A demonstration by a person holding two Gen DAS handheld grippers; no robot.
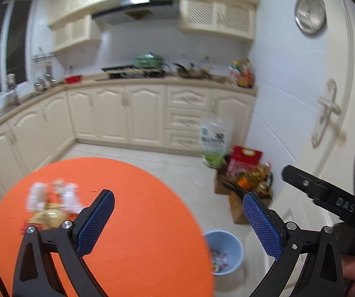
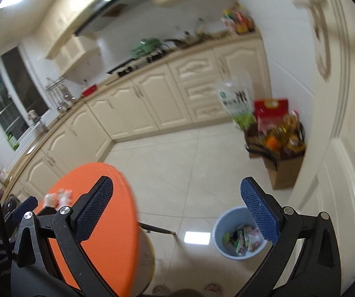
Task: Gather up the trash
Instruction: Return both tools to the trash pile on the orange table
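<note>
Left gripper (image 1: 178, 206) and right gripper (image 2: 176, 194), jaws wide, nothing between them; crumpled wrappers (image 1: 53, 198) lie on orange round table (image 1: 140, 185); blue bin (image 2: 226, 222) on floor beside table holds more wrappers (image 2: 241, 240)

Round orange tabletop (image 1: 132, 198); pale blue plastic bin (image 2: 226, 225); cream panelled cabinets (image 1: 118, 113); blue cross-hatched gripper pads (image 1: 95, 222); green lidded pot (image 1: 149, 59).

Home kitchen, cream cabinets (image 1: 118, 113), stove (image 1: 132, 70)
</note>
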